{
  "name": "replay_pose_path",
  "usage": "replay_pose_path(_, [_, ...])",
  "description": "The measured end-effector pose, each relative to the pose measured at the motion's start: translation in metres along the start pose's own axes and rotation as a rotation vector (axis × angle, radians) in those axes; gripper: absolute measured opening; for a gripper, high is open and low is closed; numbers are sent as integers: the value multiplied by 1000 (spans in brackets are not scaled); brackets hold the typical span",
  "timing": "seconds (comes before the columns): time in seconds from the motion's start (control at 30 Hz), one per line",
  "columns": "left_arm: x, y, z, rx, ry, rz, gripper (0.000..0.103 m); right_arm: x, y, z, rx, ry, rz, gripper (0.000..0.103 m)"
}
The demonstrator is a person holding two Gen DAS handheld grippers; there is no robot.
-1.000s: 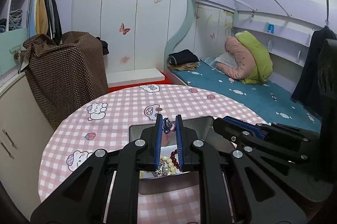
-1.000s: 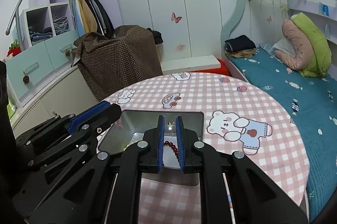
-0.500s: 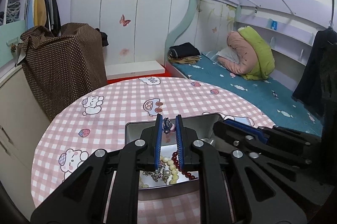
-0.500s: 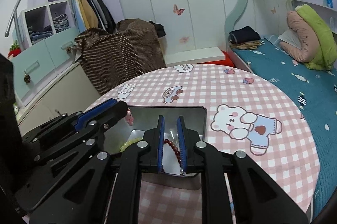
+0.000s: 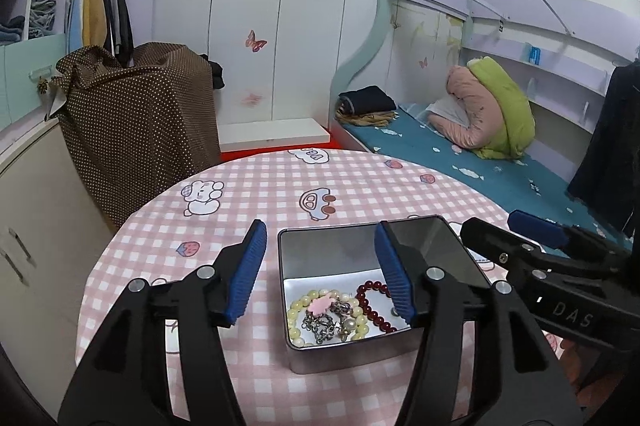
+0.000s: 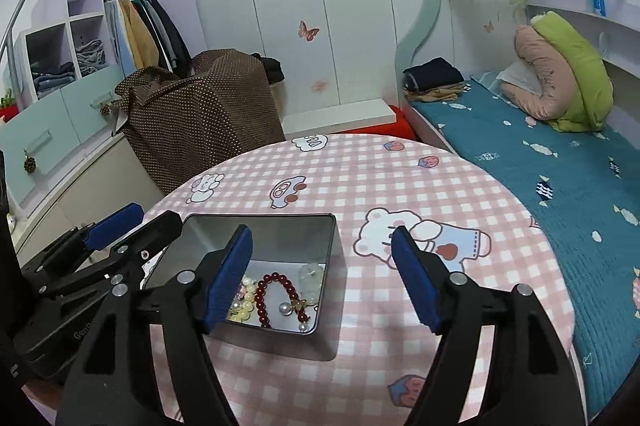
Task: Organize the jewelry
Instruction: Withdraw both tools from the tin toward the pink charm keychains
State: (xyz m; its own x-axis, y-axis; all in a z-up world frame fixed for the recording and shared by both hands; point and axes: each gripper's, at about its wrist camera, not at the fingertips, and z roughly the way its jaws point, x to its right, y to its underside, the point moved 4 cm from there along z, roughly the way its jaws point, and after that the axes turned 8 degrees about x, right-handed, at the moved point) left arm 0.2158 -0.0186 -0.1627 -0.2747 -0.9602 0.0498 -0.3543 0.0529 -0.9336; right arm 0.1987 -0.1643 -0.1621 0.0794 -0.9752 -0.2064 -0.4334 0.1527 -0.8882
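Left tool (image 5: 318, 268) and right tool (image 6: 322, 276) both spread wide, empty, over metal tin (image 5: 344, 356) near counter (image 5: 256, 193) front edge; bead bracelets (image 5: 320, 314) inside, partly hidden behind blue pads (image 5: 394, 276)

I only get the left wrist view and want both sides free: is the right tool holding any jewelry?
Observer: No. The right tool is open, with nothing between its fingers.
Operator: Is anything in the tin hidden behind my finger?
Observer: Yes. A pale translucent bead lies in a corner of the tin, beside the red bracelet.
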Motion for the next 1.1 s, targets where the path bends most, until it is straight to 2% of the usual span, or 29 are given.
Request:
replay_pose_path(0.2, [3,4,-5,-5,-5,20,61,2,1,-6,3,9,-1,76])
replay_pose_path(0.73, [2,15,-38,21,-16,26,88,14,10,-35,12,59,14,94])
replay_pose_path(1.1, [13,39,-59,-33,13,58,92,29,29,-59,5,114,24,95])
